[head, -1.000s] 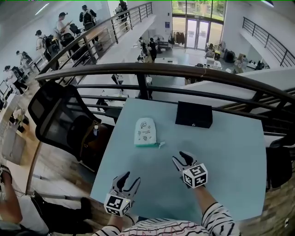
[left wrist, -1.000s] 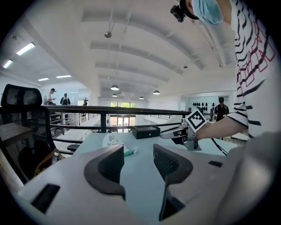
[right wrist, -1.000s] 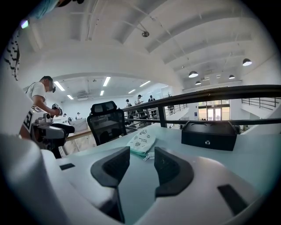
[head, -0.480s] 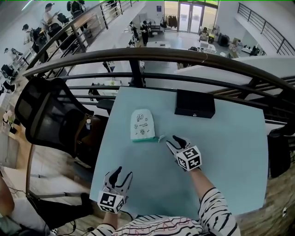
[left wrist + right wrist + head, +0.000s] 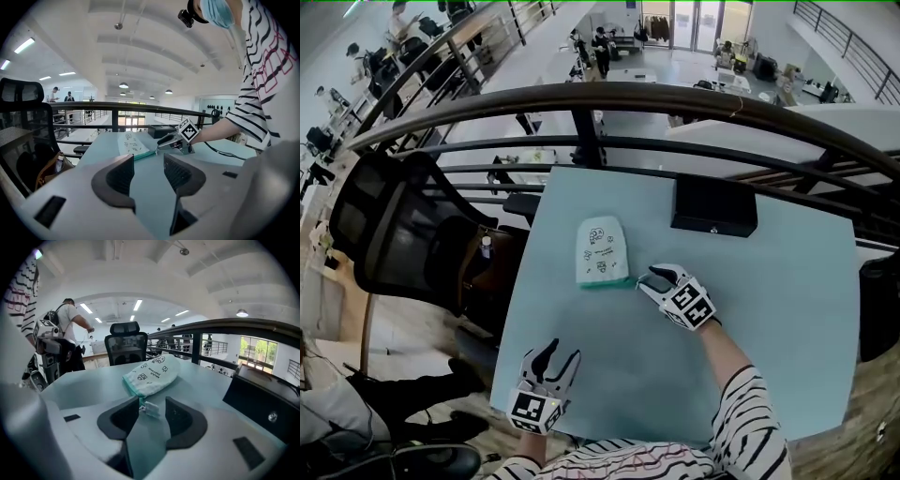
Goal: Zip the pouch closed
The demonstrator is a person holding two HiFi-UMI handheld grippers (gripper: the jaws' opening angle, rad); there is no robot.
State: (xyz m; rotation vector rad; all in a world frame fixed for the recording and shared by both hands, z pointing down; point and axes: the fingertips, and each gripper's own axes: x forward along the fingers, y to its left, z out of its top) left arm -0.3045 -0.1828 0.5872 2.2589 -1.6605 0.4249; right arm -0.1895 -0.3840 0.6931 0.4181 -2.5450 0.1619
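On the pale counter (image 5: 769, 309) the white pouch (image 5: 602, 251) lies flat. At its 4 o'clock the right claw (image 5: 649, 281) is released, with the zipper tab (image 5: 151, 408) between its jaws, not pinched. The left claw (image 5: 560, 352), at 7 o'clock, is released and empty. The step seems to be reaching the tab; next the jaws must clench on it.

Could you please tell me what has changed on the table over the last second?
The right gripper has moved forward to the pouch; the zip's pull tab now sits between its open jaws, not yet pinched. The left gripper remains at the table's near edge, open and empty; pouch and black box lie unmoved.
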